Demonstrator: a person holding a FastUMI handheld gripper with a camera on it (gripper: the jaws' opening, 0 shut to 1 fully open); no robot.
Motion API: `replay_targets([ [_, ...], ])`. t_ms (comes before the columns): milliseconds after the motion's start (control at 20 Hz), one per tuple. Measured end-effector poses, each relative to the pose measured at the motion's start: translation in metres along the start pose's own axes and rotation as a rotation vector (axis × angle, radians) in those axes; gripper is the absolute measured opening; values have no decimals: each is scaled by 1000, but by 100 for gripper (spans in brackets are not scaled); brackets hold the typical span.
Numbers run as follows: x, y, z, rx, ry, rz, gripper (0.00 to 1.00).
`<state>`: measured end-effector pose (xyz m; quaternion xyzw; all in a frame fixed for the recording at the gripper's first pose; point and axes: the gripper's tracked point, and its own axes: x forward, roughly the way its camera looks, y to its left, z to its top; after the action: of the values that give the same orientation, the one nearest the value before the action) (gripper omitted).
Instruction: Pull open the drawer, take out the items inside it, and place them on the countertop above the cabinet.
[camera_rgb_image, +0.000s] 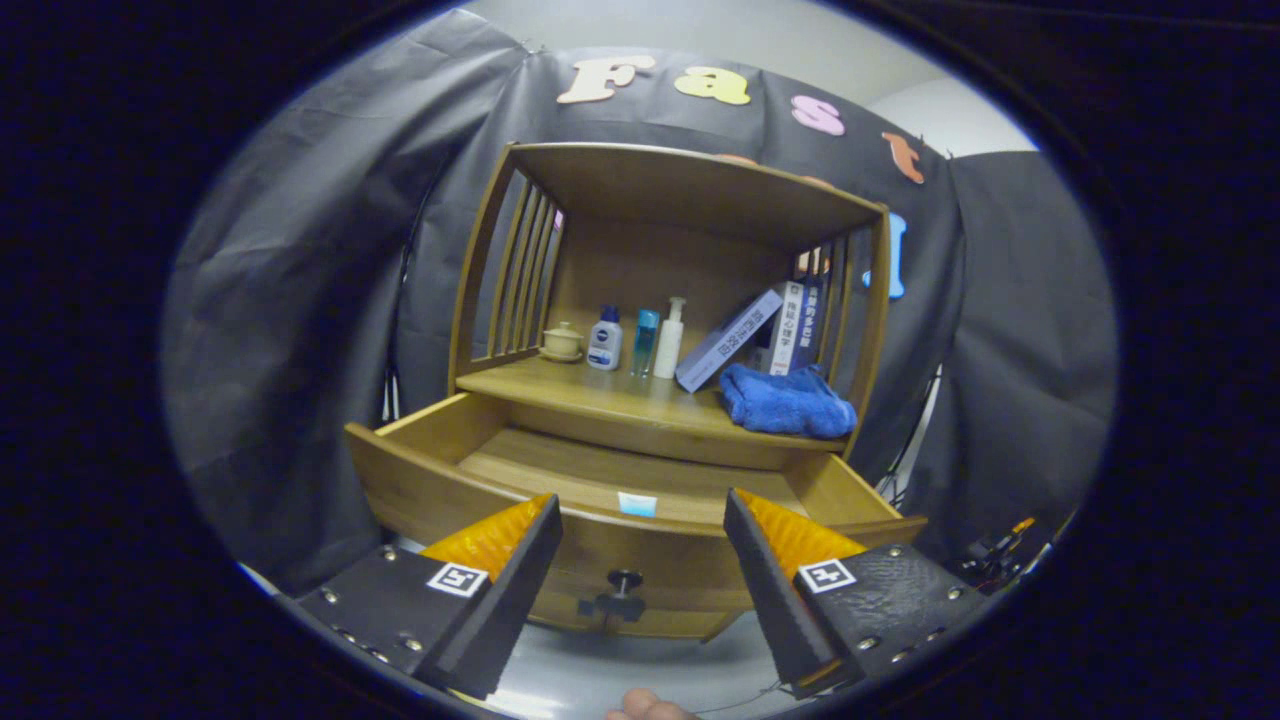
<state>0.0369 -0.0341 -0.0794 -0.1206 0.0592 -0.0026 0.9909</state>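
Three bottles (640, 341), two books (760, 338), one towel (788, 401)

Open drawer (620, 470) unobstructed from above; bottles (640, 342), towel (787, 402) crowd countertop (560, 385)

A smooth, satin-finished wooden cabinet (690, 190) with an open wooden drawer (440, 490) and dark metal knob (624, 580) at centre frame holds glossy plastic bottles (640, 340), paper-covered books (760, 335) and a soft, fuzzy blue cloth towel (787, 400), against matt, creased black fabric (300, 300).
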Motion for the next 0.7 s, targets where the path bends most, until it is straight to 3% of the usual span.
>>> replay_targets([
  [150, 31, -10, 8, 38, 112, 34, 97],
  [300, 66, -20, 6, 102, 237, 49, 98],
  [450, 96, -39, -27, 129, 464, -45, 98],
  [500, 98, -38, -45, 124, 548, -40, 98],
  [700, 119, -29, -67, 74, 586, -17, 97],
])
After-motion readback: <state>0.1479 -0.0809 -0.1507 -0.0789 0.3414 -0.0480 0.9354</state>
